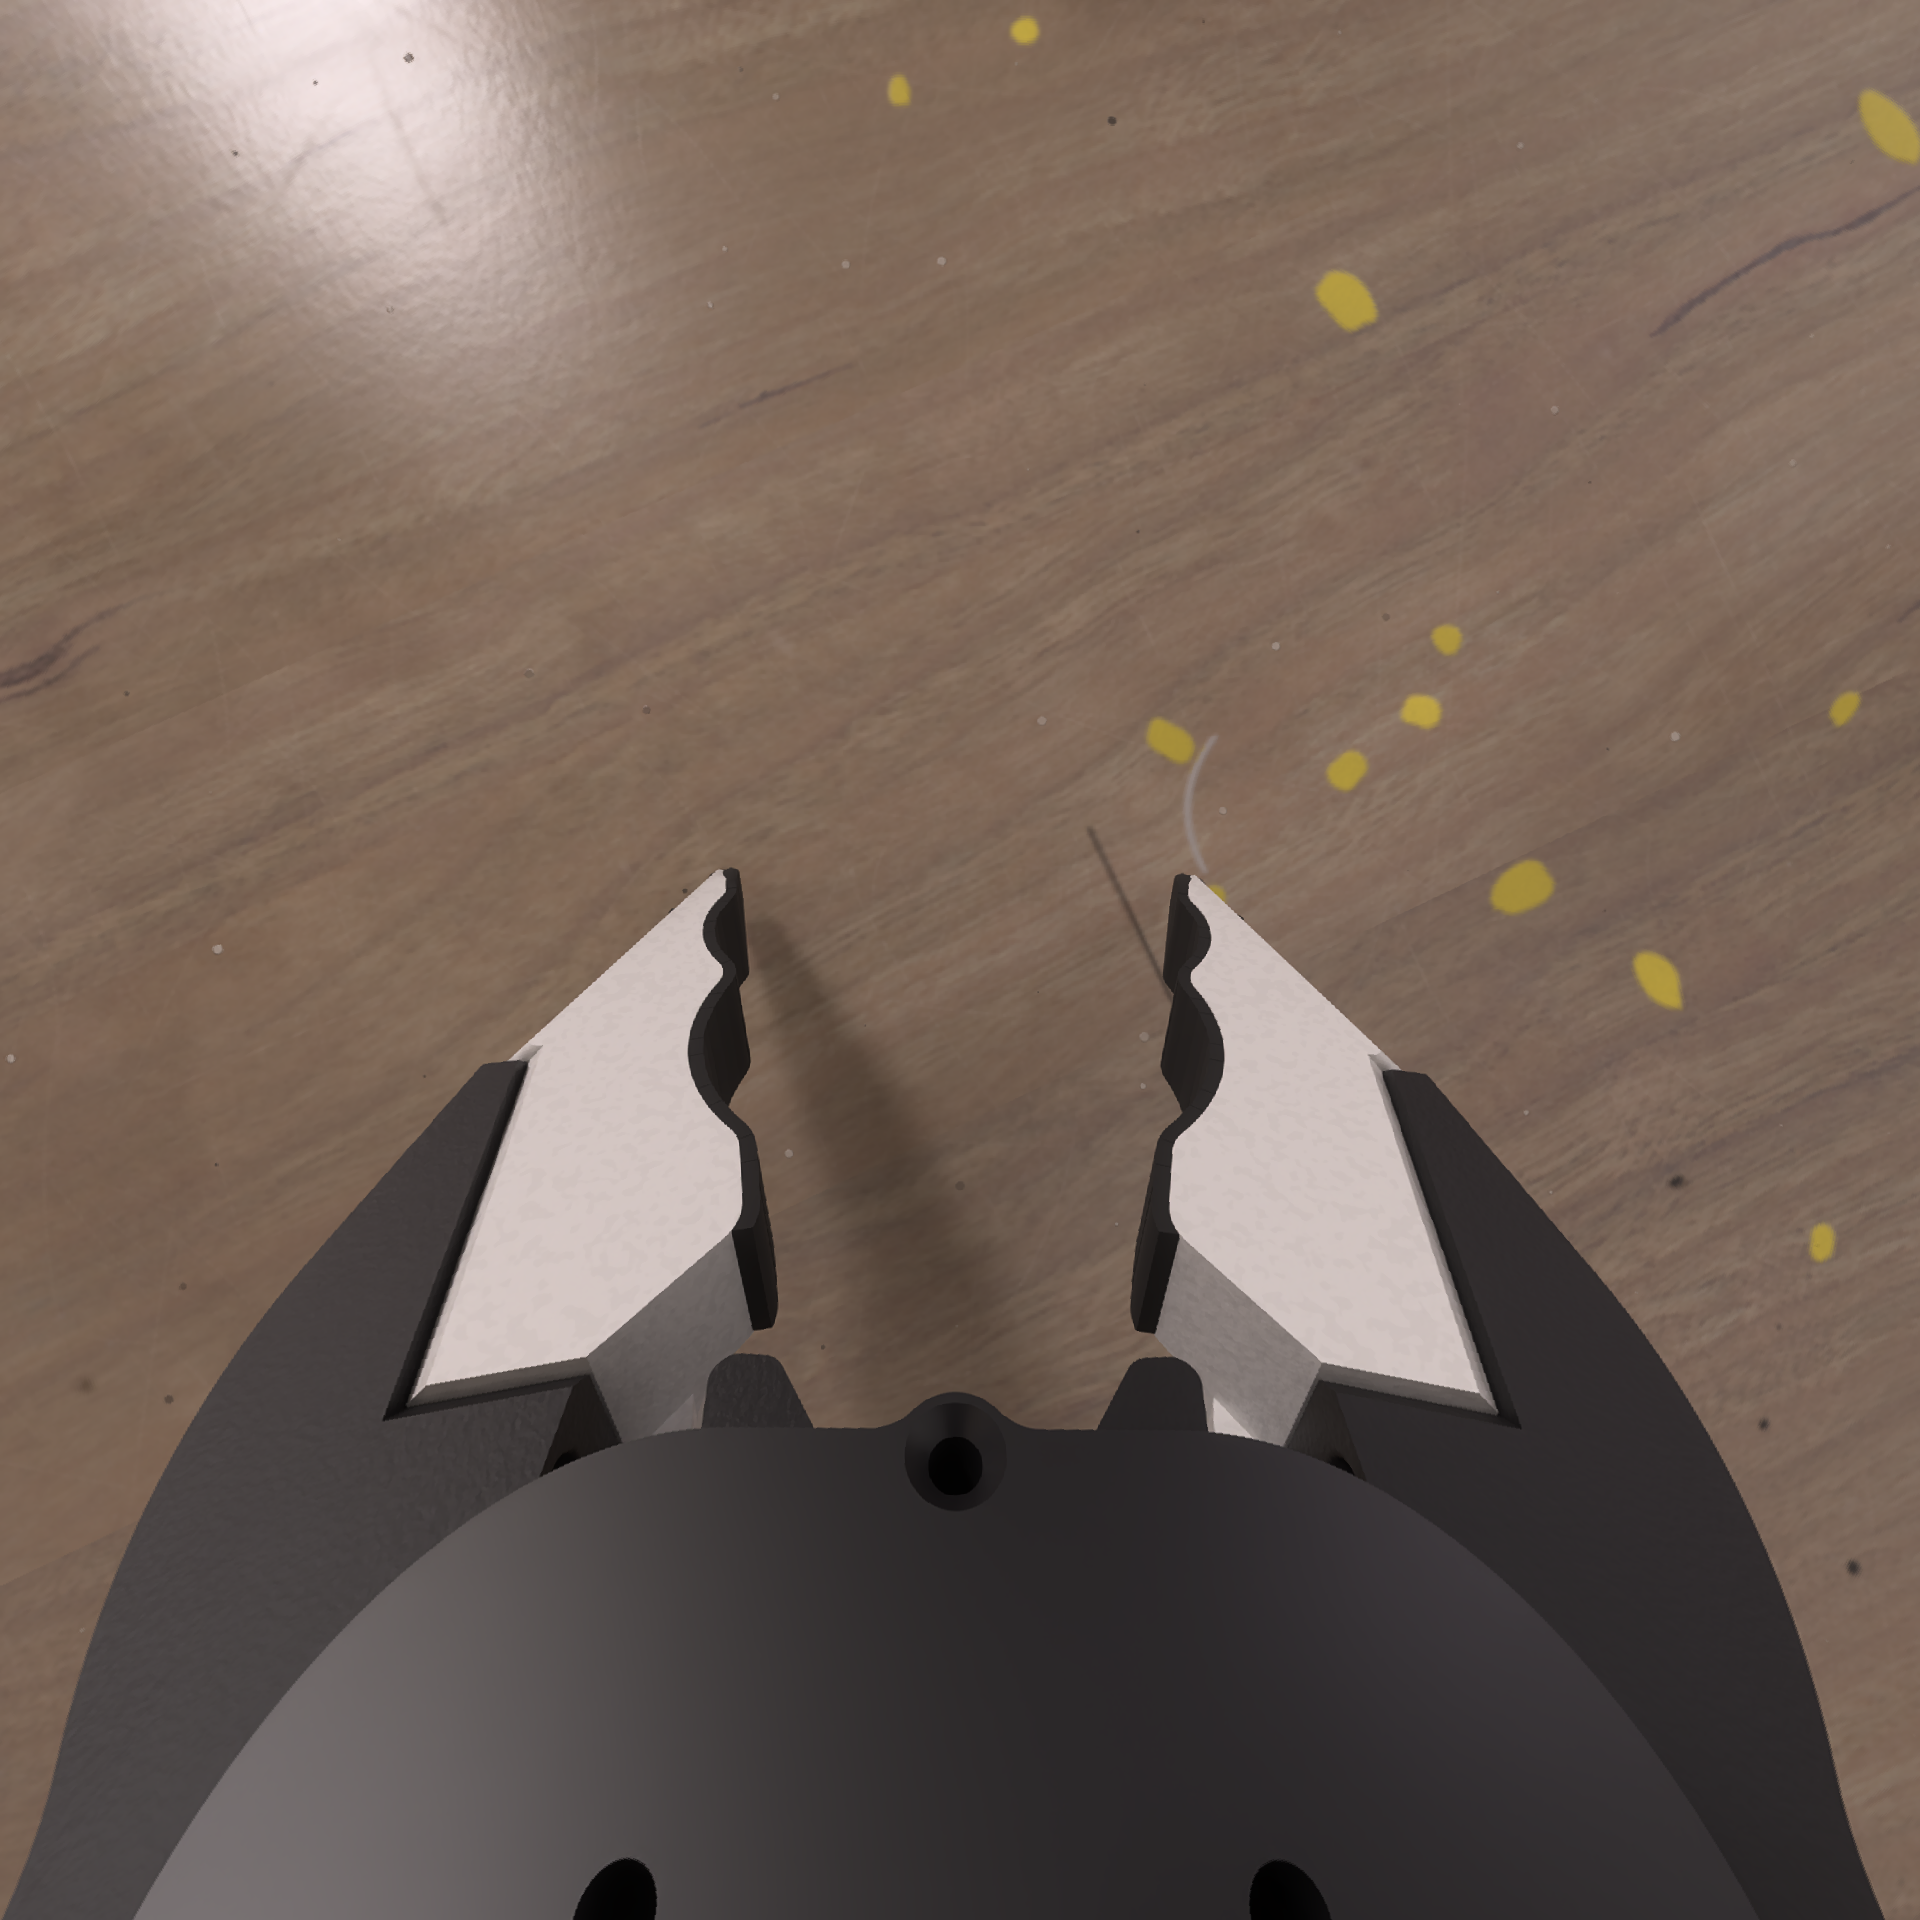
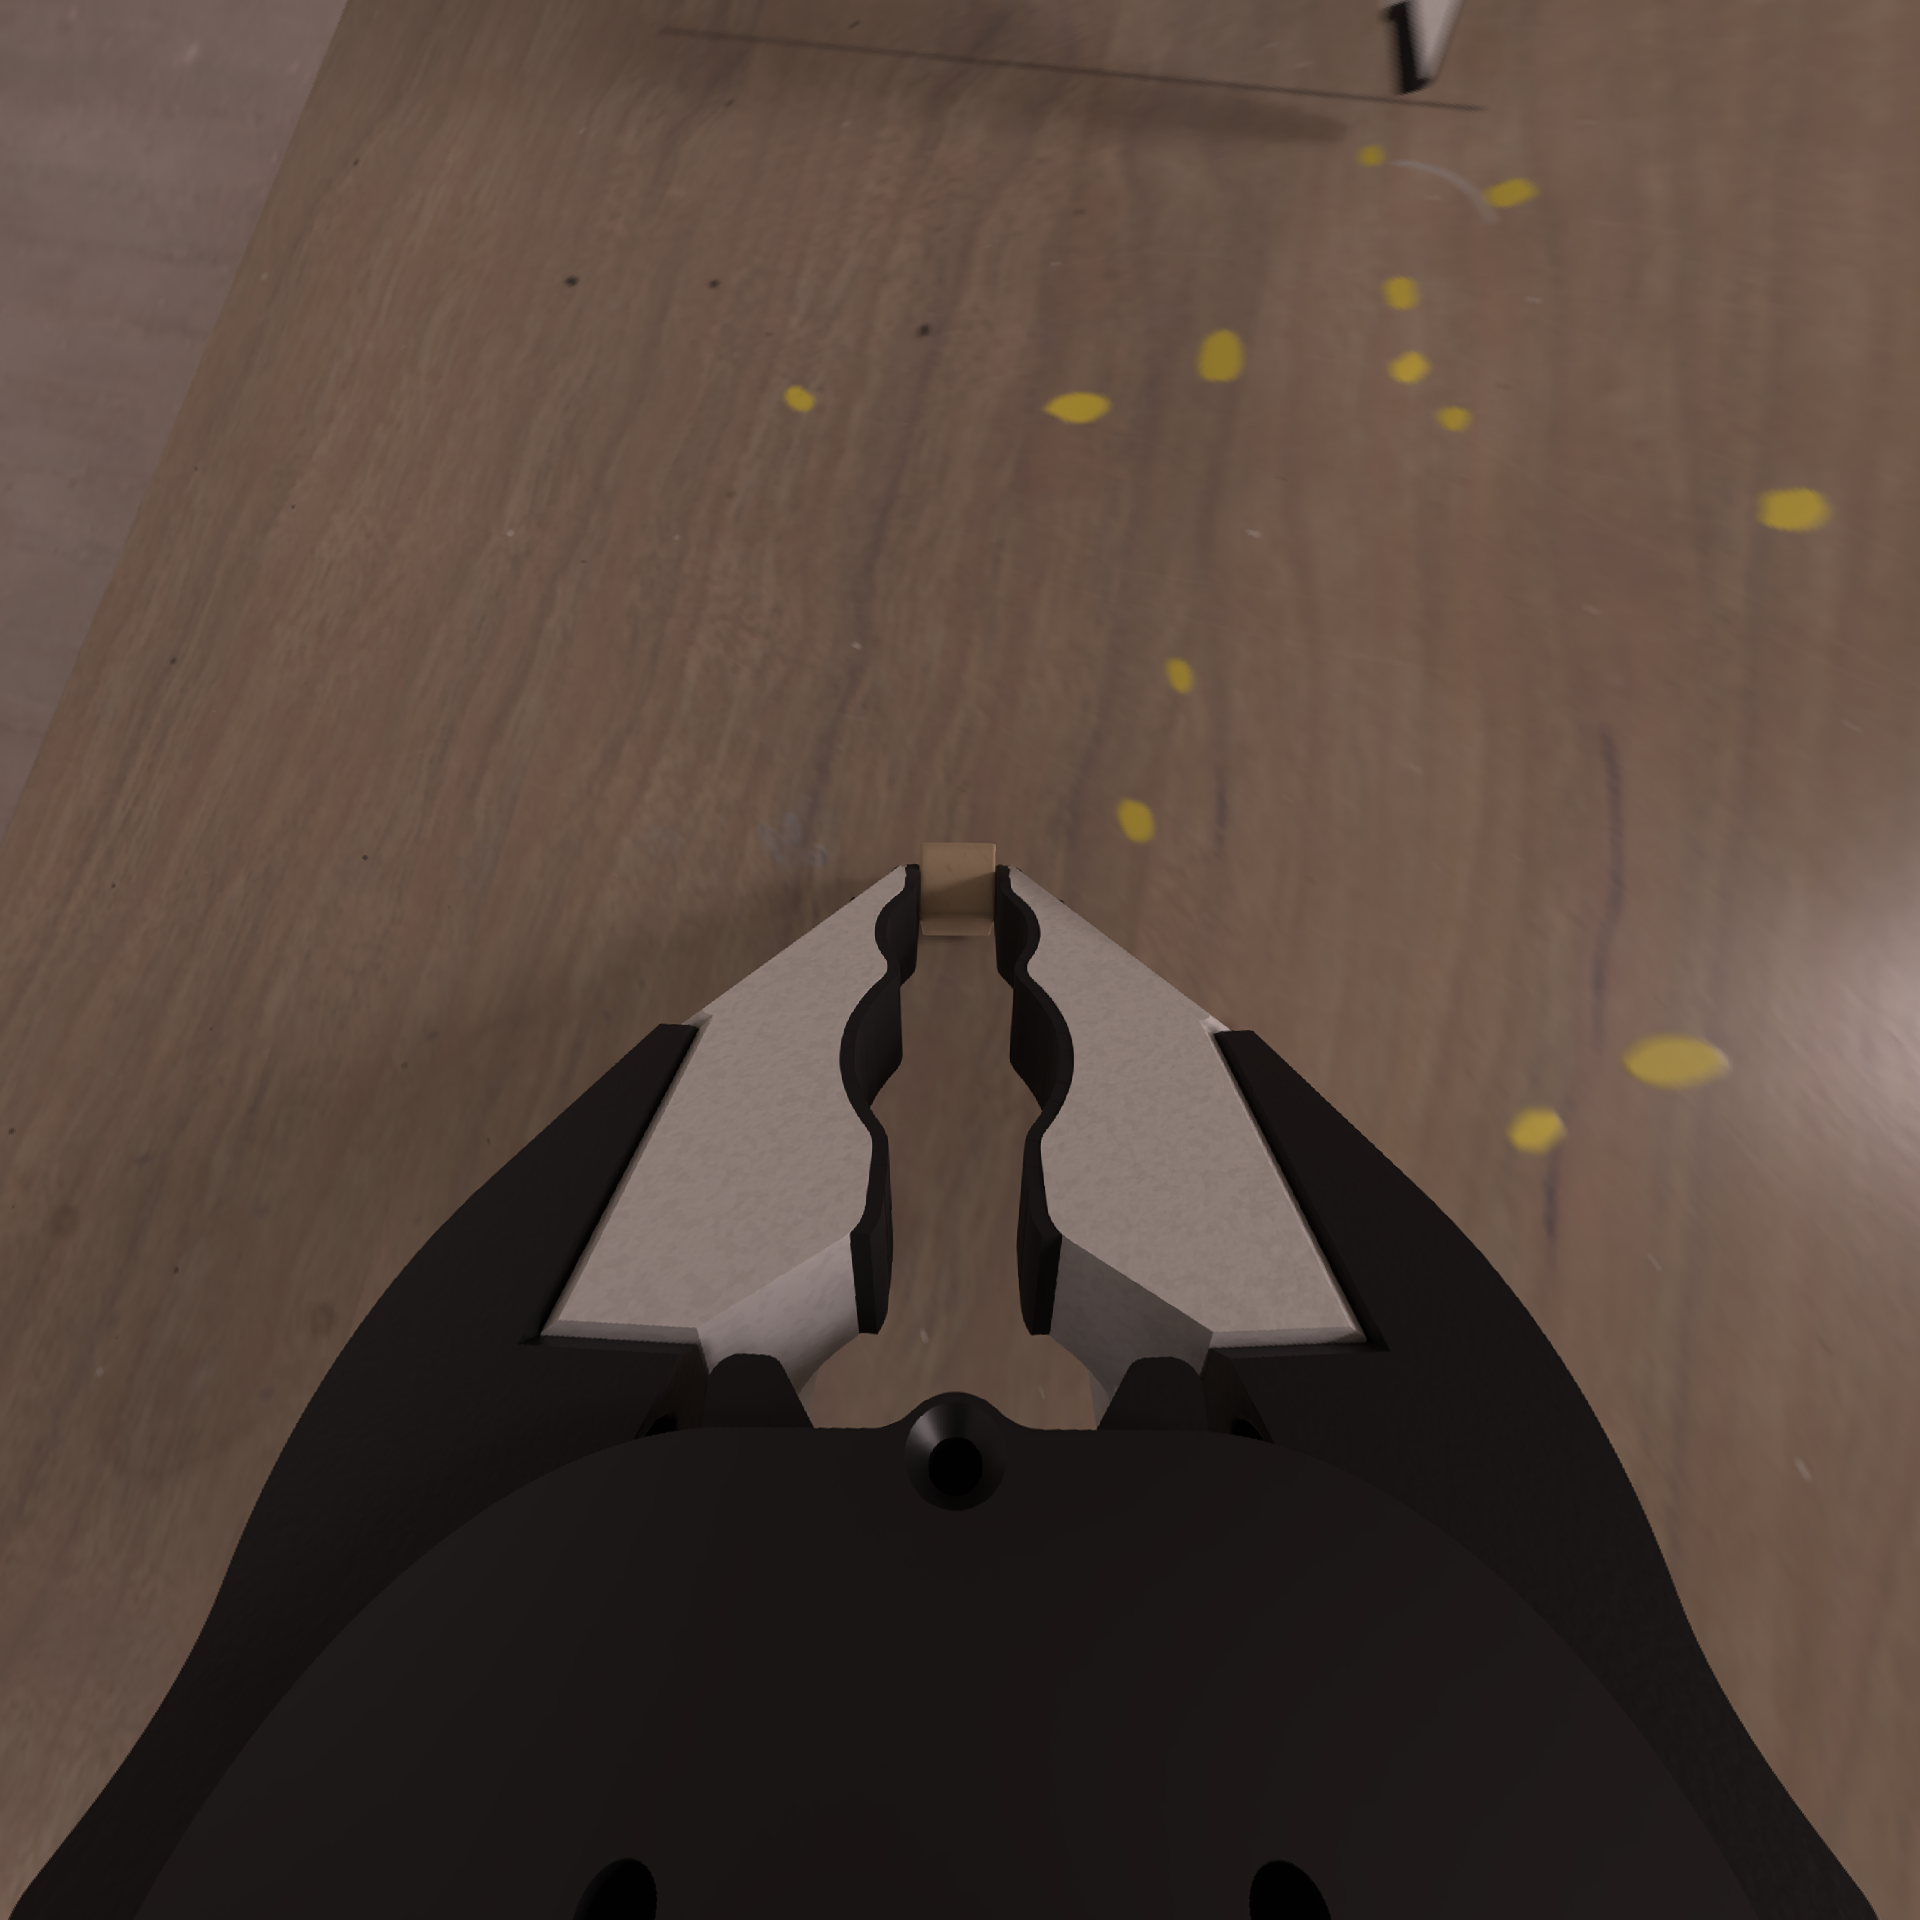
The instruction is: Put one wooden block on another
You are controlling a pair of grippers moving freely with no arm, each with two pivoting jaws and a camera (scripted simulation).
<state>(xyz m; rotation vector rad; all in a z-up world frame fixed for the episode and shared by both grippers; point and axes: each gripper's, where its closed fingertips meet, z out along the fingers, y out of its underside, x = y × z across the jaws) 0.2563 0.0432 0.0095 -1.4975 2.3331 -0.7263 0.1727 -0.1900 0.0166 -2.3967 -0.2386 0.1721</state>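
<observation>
In the right wrist view my right gripper [image 2: 958, 883] is shut on a small pale wooden block [image 2: 958, 896], pinched between its fingertips above the brown wooden table [image 2: 520, 623]. No other block shows in either view. In the left wrist view my left gripper [image 1: 954, 883] is open and empty, its fingers wide apart over bare table [image 1: 727, 520]. A fingertip of the left gripper [image 2: 1418, 42] shows at the top right of the right wrist view, far ahead.
Yellow paint spots [image 2: 1221, 355] are scattered on the table to the right in the right wrist view and to the right in the left wrist view [image 1: 1345, 299]. The table's left edge [image 2: 187, 436] runs diagonally, with pale floor beyond.
</observation>
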